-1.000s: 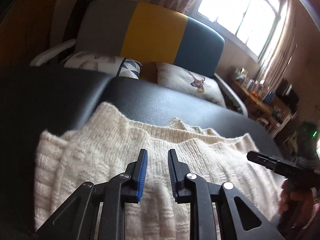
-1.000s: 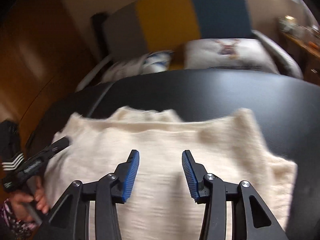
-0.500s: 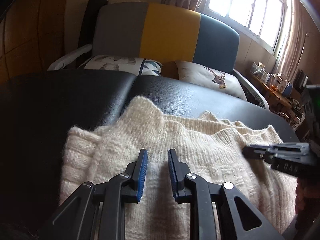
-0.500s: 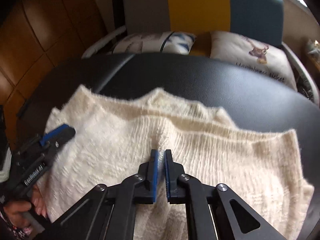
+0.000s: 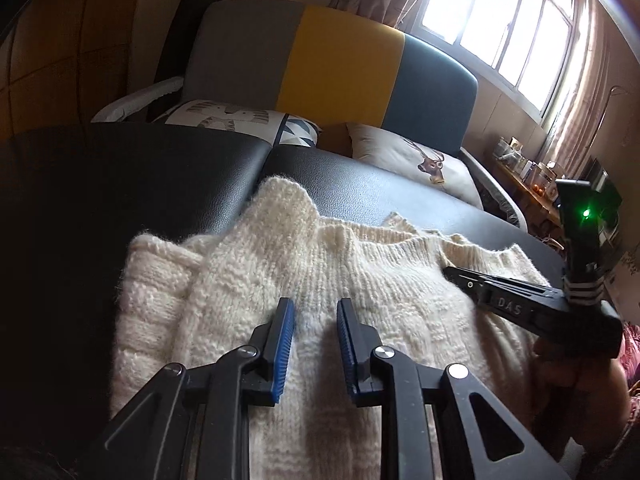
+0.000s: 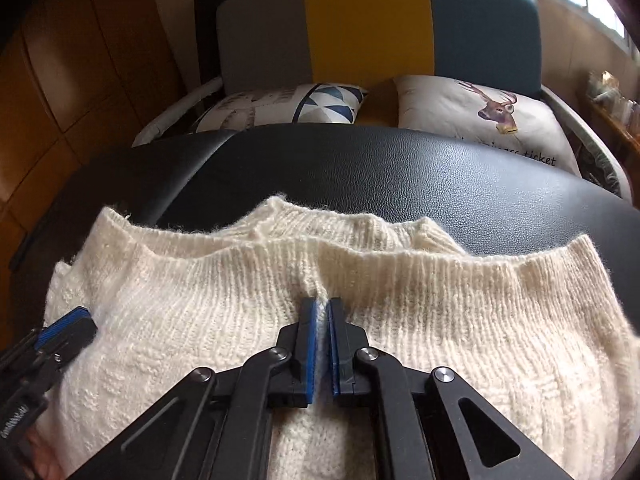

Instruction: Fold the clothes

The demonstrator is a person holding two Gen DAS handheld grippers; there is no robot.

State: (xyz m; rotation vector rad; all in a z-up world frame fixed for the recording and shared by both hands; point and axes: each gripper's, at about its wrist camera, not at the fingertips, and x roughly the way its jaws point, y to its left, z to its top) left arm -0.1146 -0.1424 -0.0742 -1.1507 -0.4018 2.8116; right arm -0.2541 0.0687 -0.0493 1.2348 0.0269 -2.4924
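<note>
A cream knitted sweater [image 5: 248, 280] lies folded on a black leather surface [image 5: 120, 184], its ribbed edge toward the far side. My left gripper [image 5: 314, 304] hangs open low over the sweater's left half, with knit showing in the gap. My right gripper [image 6: 322, 304] is shut on a small pinch of the sweater [image 6: 440, 320] just behind the ribbed edge, where the knit puckers. In the left wrist view the right gripper [image 5: 454, 271] reaches in from the right, held by a hand [image 5: 576, 380]. The left gripper's blue fingertip [image 6: 76, 318] shows at the sweater's left edge.
Beyond the black surface [image 6: 400, 168] stands a grey, yellow and teal sofa [image 5: 340, 64] with two printed cushions [image 6: 480, 116]. A cluttered side table [image 5: 532, 176] sits at the right under a bright window [image 5: 500, 20]. Wood panelling [image 6: 60, 80] lines the left.
My right gripper went from open to shut, pinching the knit near the ribbed edge. The left gripper stayed open and shifted slightly over the sweater.
</note>
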